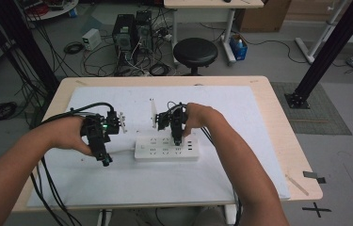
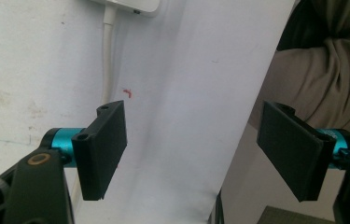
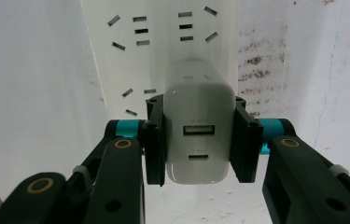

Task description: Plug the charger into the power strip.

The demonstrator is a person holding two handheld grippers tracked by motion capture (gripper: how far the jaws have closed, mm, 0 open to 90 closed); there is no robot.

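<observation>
Right gripper view: right tongs (image 3: 199,142) clamp white charger (image 3: 199,135); left tongs (image 2: 196,154) gape empty.

High view sitting above person's side, facing forward and down, taking in whole counter (image 1: 268,122) from distance. Left gripper view riding low, looking along own fingers (image 2: 100,149) at white sheet (image 2: 186,70), probably catching power strip (image 2: 130,4) corner at top edge. Right gripper view pressing close, facing down onto power strip's sockets. All three sharing strip and sheet.
</observation>
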